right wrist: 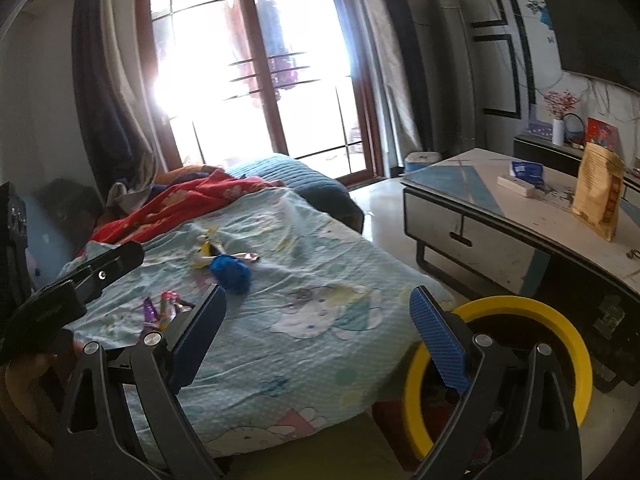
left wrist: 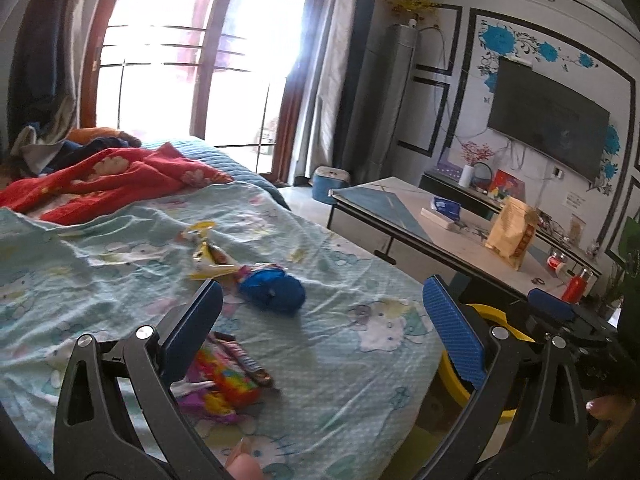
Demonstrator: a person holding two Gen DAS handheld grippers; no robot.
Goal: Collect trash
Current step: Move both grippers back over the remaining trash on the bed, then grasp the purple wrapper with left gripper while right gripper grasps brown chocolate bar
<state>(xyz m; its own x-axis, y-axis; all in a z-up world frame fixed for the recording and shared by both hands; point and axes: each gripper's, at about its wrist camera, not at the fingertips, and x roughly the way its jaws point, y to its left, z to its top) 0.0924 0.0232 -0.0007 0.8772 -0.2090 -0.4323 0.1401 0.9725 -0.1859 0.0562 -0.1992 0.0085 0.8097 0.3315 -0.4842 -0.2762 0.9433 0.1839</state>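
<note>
Both the left gripper (left wrist: 322, 330) and right gripper (right wrist: 318, 334) hover wide open, empty. A crumpled blue wrapper (left wrist: 276, 290) lies ahead of the left gripper; a round yellow-rimmed bin (right wrist: 520, 308), perhaps plastic, sits behind the right finger.

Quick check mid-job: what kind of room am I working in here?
Likely a bedroom that doubles as a living room: a bed with a cartoon sheet, a wall-mounted TV, and a coffee table by glass balcony doors.

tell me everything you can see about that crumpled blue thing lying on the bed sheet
The crumpled blue wrapper is a wadded ball of shiny, film-like plastic, deep blue with a small pale patch on its front. It rests on the light green cartoon-print bed sheet, out in the middle, touching a pink and silvery wrapper at its far side, with yellow wrappers just beyond. Neither hand-held gripper touches it; the left hand-held gripper hangs open short of it.
</note>
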